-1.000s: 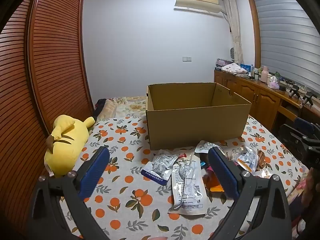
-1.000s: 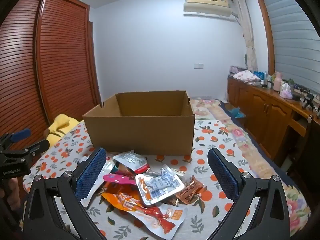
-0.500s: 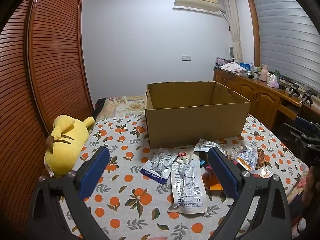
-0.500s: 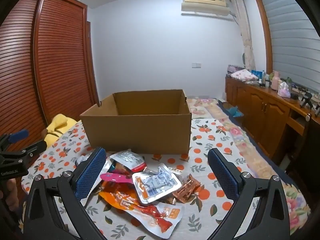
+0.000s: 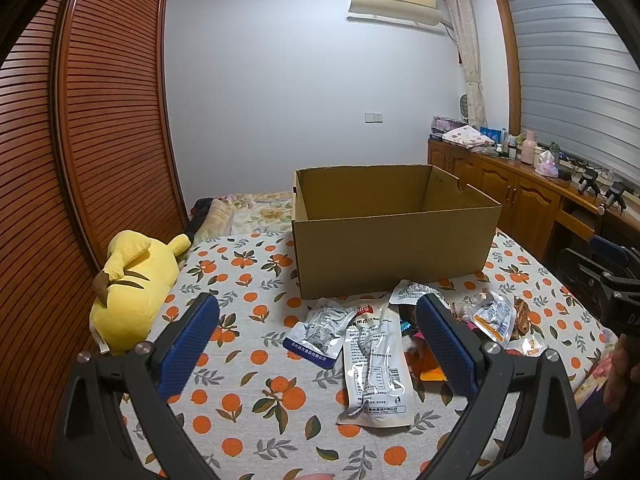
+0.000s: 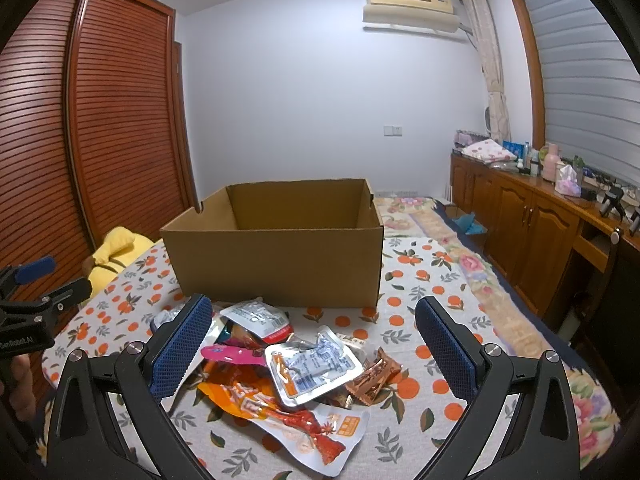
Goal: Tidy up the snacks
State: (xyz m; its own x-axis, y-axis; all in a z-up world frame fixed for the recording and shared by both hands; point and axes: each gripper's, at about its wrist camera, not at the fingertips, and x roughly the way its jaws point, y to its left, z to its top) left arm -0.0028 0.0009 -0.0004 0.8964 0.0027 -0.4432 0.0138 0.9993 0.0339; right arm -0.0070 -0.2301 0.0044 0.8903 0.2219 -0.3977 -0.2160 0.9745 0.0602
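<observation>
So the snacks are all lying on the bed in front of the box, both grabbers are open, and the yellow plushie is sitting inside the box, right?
Almost. The yellow plushie is not inside the cardboard box; it lies on the bed beside it, by the wooden wardrobe, as the left wrist view shows. The rest holds: the snack packets lie in front of the box, and the left gripper and right gripper are open.

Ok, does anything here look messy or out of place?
Yes. The snack packets lie in a loose overlapping heap on the bedspread in front of the box, none visibly inside it. A yellow plush lies slumped on its side by the wardrobe.
</observation>
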